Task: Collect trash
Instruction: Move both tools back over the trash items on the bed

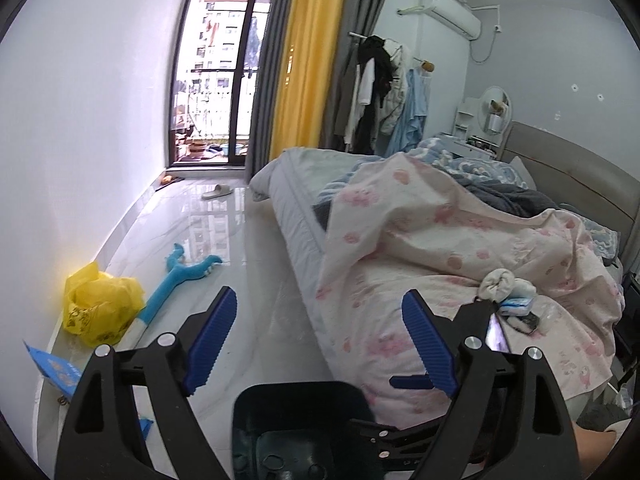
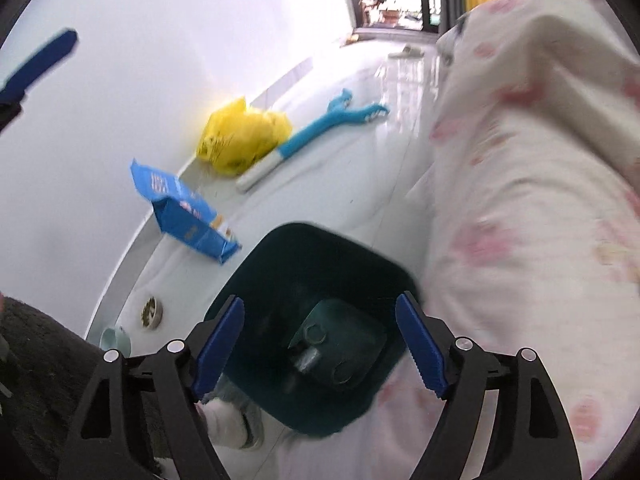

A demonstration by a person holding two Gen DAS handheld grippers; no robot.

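A dark teal trash bin stands on the floor beside the bed; a small grey item lies at its bottom. It also shows at the bottom of the left wrist view. My right gripper is open and empty, just above the bin's mouth. My left gripper is open and empty, above the bin and the bed edge. A yellow plastic bag lies by the wall, also in the right wrist view. A blue carton lies on the floor near it. Small items lie on the pink blanket.
A blue plush toy lies on the tiled floor. The bed with the pink blanket fills the right side. A small bowl and a cup sit near the wall. A slipper lies by the balcony door.
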